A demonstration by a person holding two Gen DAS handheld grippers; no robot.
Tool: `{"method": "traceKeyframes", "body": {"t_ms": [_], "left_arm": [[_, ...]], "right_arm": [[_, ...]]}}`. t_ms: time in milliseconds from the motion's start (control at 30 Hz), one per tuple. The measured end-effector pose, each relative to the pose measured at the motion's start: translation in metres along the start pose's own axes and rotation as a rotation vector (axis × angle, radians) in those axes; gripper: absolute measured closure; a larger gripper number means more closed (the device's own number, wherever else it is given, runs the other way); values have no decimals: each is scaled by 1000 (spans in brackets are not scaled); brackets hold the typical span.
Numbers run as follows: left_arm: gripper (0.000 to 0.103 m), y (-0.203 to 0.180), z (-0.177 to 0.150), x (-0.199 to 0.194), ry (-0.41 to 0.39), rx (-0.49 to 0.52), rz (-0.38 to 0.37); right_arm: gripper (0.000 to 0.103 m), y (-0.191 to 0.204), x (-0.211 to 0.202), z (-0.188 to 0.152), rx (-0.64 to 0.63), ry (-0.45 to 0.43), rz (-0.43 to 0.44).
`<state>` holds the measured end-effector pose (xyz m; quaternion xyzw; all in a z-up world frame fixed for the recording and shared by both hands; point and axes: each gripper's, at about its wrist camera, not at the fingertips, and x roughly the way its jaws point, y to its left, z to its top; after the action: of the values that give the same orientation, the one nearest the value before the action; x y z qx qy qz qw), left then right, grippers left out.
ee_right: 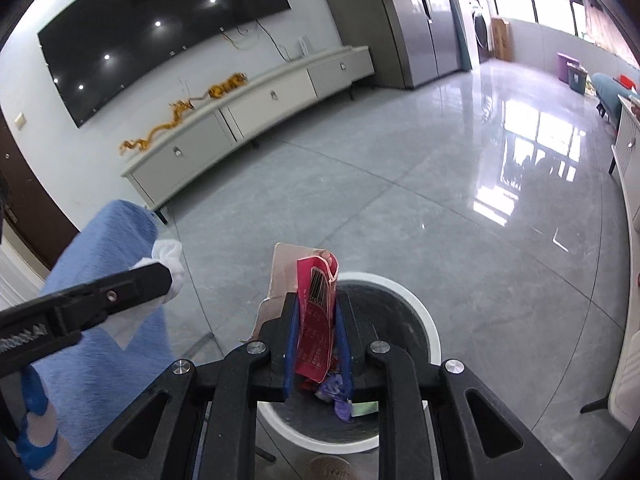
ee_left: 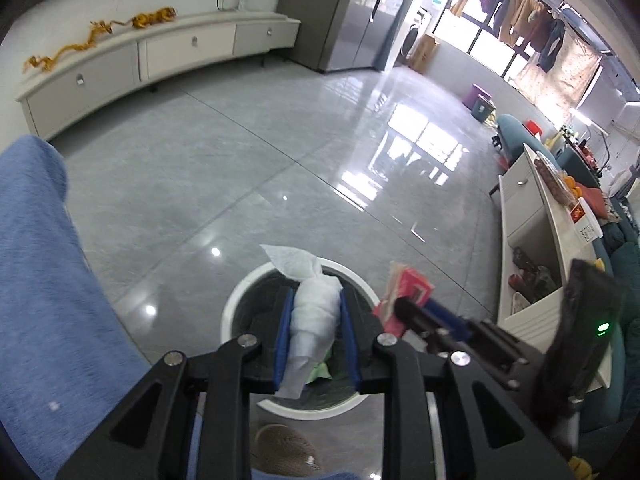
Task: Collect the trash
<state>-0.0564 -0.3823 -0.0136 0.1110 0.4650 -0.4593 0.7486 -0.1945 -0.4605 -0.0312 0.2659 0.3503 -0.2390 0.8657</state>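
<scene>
Both your claws hang over the white-rimmed bin [ee_left: 236, 300], the left claw [ee_left: 316, 334] pinching a wadded tissue [ee_left: 314, 312], the right claw [ee_right: 318, 338] clamping a pink wrapper [ee_right: 316, 320], each positioned for dropping.

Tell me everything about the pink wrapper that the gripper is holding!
The pink wrapper is a flat, crinkled packet, thin like paper or foil, with a black barcode near its top and small print lower down. It stands upright, pinched between the blue pads of the right gripper. A pale torn flap sticks out behind it to the left. It hangs just over the round white-rimmed trash bin, where other scraps already lie.
</scene>
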Motion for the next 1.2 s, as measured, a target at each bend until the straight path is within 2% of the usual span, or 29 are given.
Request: {"method": "traceKeyframes", "body": {"t_ms": [133,233,267,467,633,733,867,1200], "left_arm": [[75,4,4,14,21,-16,-19],[58,4,6,19,22,-26,-19],[55,4,4,20,21,-30,-19],[53,9,3,16,6,-51,2],[53,7,-2,-14,-63,-32,93],[53,2,-7,-39,-122,-9,179],[53,2,-17,-71,-179,0,256],[52,11,-47,-146,-302,2,364]], "right_arm": [[81,-11,16,-3,21,31,-14],[76,-13,21,-7,27,50,-18],[74,-14,22,-8,25,56,-21],[69,-15,25,-11,21,76,-41],[69,-10,9,-10,17,58,-49],[69,-7,-5,-8,13,34,-59],[66,2,-25,-7,3,0,-61],[49,35,-69,-11,-42,-74,-77]]}}
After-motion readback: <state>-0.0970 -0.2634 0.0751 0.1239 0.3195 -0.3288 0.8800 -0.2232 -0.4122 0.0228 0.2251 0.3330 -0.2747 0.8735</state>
